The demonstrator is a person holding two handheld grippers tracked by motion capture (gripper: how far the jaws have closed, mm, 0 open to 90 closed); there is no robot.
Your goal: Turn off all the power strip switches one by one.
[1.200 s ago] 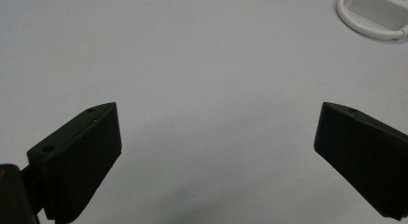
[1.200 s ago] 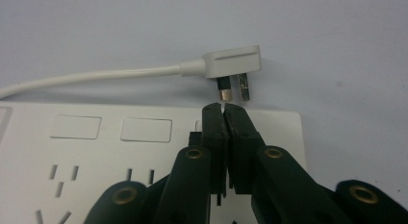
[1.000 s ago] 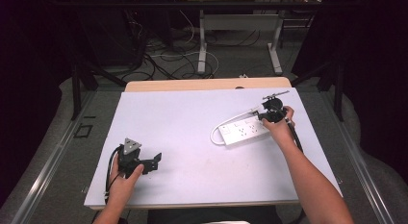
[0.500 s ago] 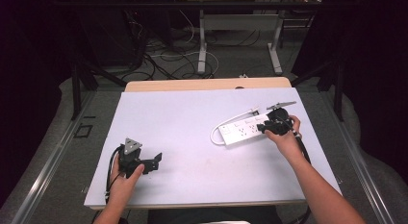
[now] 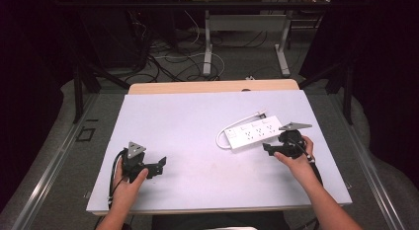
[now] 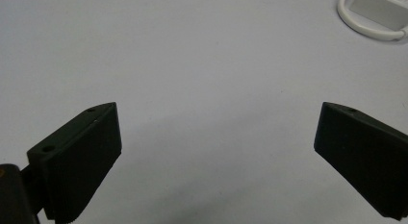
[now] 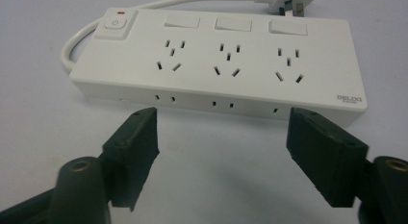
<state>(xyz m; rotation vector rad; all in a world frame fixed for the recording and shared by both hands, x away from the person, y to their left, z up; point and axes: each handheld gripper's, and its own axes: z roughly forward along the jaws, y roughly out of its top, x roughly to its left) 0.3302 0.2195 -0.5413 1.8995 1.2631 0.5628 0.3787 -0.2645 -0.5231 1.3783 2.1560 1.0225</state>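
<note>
A white plastic three-socket power strip point(image 7: 219, 65), its white cord point(image 5: 228, 132) looped at one end, lies on the right half of the pale grey surface point(image 5: 197, 121). The right tool point(image 5: 269, 147) sits just beside its long side, jaws having just been opening, nothing between them. The left tool point(image 5: 159, 166) rests well apart, jaws wide and empty. A sound grip would likely call for squaring the jaws across the strip's body, clear of the cord.

White three-socket power strip point(image 7: 219, 65) lies flat just ahead of my right gripper point(image 7: 221, 137), cord point(image 7: 84, 34) looped off its switch end.
</note>
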